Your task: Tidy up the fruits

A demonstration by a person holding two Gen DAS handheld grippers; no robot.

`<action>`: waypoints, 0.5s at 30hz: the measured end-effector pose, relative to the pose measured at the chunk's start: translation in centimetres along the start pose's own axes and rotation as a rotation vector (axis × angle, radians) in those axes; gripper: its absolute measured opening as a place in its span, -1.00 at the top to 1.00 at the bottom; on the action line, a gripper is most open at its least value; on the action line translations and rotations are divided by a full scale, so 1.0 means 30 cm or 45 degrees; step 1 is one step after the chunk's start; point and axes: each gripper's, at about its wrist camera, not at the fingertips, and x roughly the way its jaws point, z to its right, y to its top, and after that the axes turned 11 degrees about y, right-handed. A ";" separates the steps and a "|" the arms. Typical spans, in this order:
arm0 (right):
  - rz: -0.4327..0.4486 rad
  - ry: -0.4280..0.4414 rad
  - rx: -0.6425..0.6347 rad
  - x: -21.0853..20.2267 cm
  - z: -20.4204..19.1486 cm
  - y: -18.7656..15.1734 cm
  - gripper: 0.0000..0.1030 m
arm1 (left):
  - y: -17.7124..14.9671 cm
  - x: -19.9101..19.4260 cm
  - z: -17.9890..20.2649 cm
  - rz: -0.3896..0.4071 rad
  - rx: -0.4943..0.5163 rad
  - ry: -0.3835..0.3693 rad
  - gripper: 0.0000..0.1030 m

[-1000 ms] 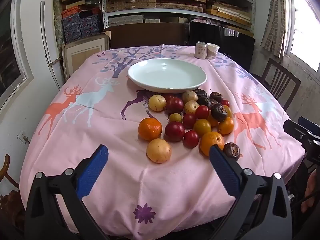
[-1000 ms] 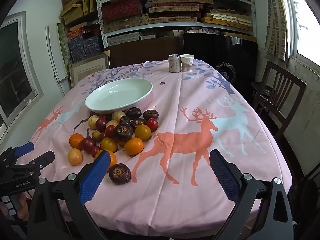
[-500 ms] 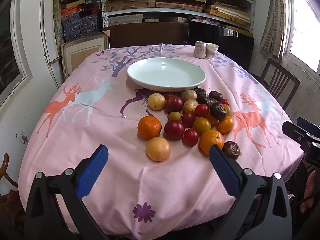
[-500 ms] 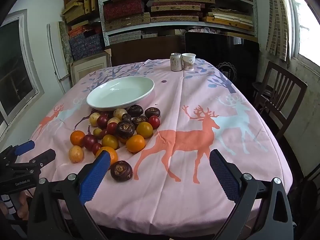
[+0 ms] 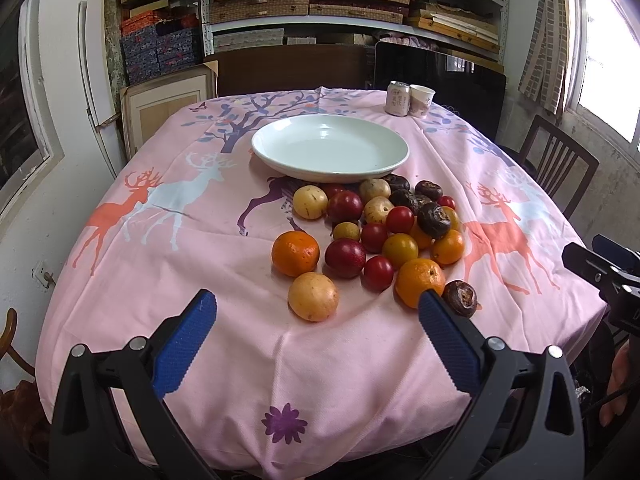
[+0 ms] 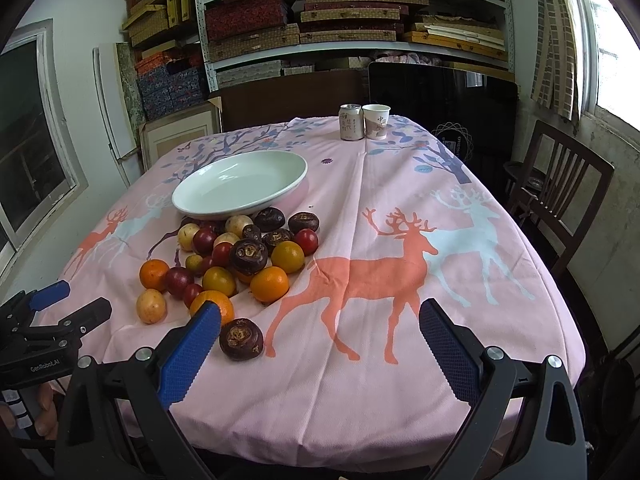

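Fruits (image 5: pixel 372 236) lie heaped on the counter (image 5: pixel 192 264) ahead of the left gripper (image 5: pixel 316 308), whose fingers (image 5: pixel 184 344) gape empty. Right wrist view: the heap (image 6: pixel 236 256) lies beyond its left finger, with the right gripper (image 6: pixel 320 316) wide apart and empty.

We see a table under a pink tablecloth (image 6: pixel 400 380) printed with deer and trees. Near its far edge a drinks can (image 6: pixel 351 121) and a paper cup (image 6: pixel 376 121) stand upright, just beside each other. A dark wooden chair (image 6: pixel 560 196) stands off the right edge. Behind the far edge, shelves (image 6: pixel 352 8) hold stacked flat boxes, and a window (image 6: pixel 616 36) glows at the right.
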 end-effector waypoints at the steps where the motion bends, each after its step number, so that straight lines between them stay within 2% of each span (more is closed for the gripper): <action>1: -0.003 0.001 0.000 0.000 0.001 0.003 -0.93 | -0.001 -0.001 0.001 0.000 0.000 0.000 -0.92; 15: -0.015 0.004 -0.009 0.003 -0.004 0.003 -0.93 | 0.000 -0.001 0.001 -0.001 -0.001 0.000 -0.92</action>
